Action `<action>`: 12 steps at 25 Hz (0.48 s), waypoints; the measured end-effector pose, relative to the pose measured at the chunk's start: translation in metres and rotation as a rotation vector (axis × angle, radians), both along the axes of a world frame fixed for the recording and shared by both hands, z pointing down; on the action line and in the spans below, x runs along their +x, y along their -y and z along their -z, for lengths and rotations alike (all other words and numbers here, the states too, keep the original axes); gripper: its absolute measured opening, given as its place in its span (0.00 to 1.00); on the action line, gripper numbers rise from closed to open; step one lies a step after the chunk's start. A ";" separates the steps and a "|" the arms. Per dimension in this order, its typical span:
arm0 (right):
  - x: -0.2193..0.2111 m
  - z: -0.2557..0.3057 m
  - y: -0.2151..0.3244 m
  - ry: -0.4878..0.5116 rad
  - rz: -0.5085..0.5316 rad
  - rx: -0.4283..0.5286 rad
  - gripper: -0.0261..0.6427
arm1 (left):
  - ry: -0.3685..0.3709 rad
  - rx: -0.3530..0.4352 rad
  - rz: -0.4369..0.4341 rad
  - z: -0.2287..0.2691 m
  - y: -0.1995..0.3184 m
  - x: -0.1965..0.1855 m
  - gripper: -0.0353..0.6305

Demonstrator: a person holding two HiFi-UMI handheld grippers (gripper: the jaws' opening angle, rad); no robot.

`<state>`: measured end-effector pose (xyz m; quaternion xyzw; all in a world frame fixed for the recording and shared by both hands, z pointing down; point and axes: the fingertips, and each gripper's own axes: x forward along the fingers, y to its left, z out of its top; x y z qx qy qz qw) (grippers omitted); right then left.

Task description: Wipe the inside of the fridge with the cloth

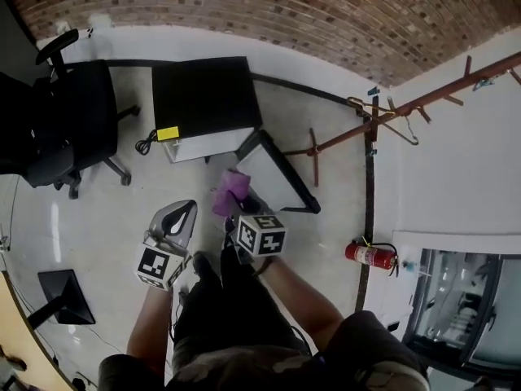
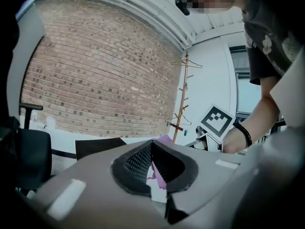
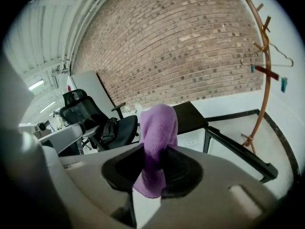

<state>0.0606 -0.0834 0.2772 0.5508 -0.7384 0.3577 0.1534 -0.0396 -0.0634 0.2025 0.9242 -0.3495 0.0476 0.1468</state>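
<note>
Right tongs clenched on the purple cloth, above the pale glossy floor, near the open mini fridge. Left tongs closed, empty. Brick wall behind.

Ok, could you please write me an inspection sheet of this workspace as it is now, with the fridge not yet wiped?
Surface: pale, glossy floor.
Job's things: the fridge stands on the floor with its door open; the purple cloth is held up in front of it.
Clutter: a black monitor stands on the floor at the left.
Grippers: left gripper shut, nothing held; right gripper shut on the cloth, not yet inside the fridge.
Cables: a black cable lies coiled beside the fridge.
Surroundings: office chair, coat rack, fire extinguisher, brick wall.
</note>
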 end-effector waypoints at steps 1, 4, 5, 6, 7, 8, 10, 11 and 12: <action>0.003 0.014 -0.009 -0.011 0.014 0.008 0.16 | 0.000 0.015 -0.015 0.014 -0.009 0.004 0.08; 0.012 0.042 -0.033 -0.024 0.039 0.030 0.16 | -0.003 0.051 -0.059 0.053 -0.033 0.012 0.08; 0.013 0.049 -0.037 -0.019 0.038 0.037 0.16 | -0.003 0.055 -0.066 0.062 -0.036 0.012 0.08; 0.015 0.055 -0.040 -0.011 0.035 0.043 0.16 | 0.000 0.062 -0.071 0.069 -0.039 0.012 0.08; 0.018 0.061 -0.043 -0.003 0.034 0.047 0.16 | 0.004 0.071 -0.074 0.075 -0.042 0.013 0.08; 0.020 0.065 -0.047 0.003 0.041 0.051 0.16 | 0.009 0.081 -0.074 0.081 -0.045 0.014 0.08; 0.021 0.072 -0.057 0.014 0.071 0.062 0.16 | 0.017 0.100 -0.066 0.092 -0.052 0.018 0.08; 0.020 0.075 -0.062 0.019 0.087 0.069 0.16 | 0.022 0.107 -0.059 0.096 -0.055 0.020 0.08; 0.020 0.078 -0.067 0.023 0.101 0.078 0.16 | 0.027 0.113 -0.051 0.101 -0.058 0.022 0.08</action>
